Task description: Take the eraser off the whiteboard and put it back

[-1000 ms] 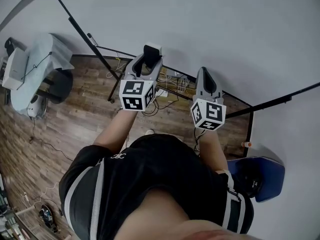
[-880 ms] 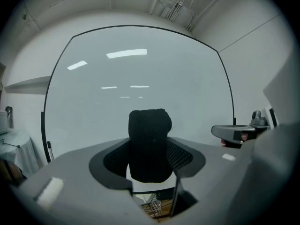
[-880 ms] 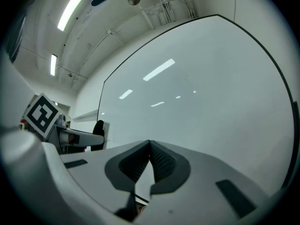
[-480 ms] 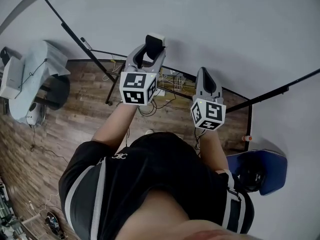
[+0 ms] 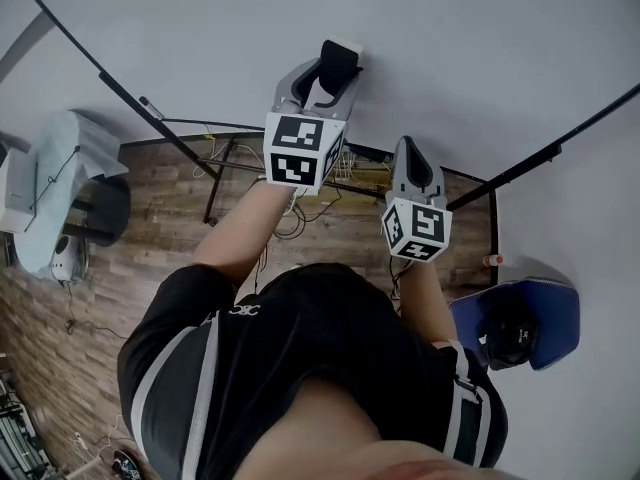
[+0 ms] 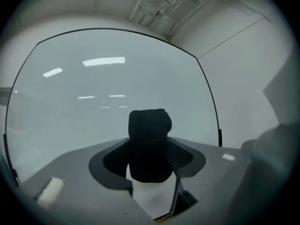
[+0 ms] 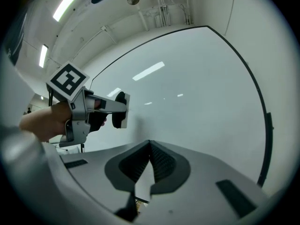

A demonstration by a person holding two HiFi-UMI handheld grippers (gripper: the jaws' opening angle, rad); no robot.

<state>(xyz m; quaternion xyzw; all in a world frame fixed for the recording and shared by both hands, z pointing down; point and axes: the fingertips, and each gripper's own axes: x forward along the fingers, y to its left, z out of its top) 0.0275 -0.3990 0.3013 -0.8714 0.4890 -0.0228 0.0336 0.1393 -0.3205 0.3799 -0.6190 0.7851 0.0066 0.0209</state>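
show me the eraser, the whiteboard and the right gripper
eraser (image 6: 149, 142), left gripper view, middle of its black felt
whiteboard (image 6: 93, 107), left gripper view, bare glossy surface
right gripper (image 7: 150, 149), right gripper view, where its closed jaw tips meet

your left gripper (image 5: 336, 68) reaches forward and sits higher than the right, jaws clamped on the black eraser (image 6: 148, 142). your right gripper (image 5: 411, 153) points level, jaws pressed together with nothing between them. your left forearm (image 5: 238, 236) and right forearm (image 5: 424, 296) stretch ahead.
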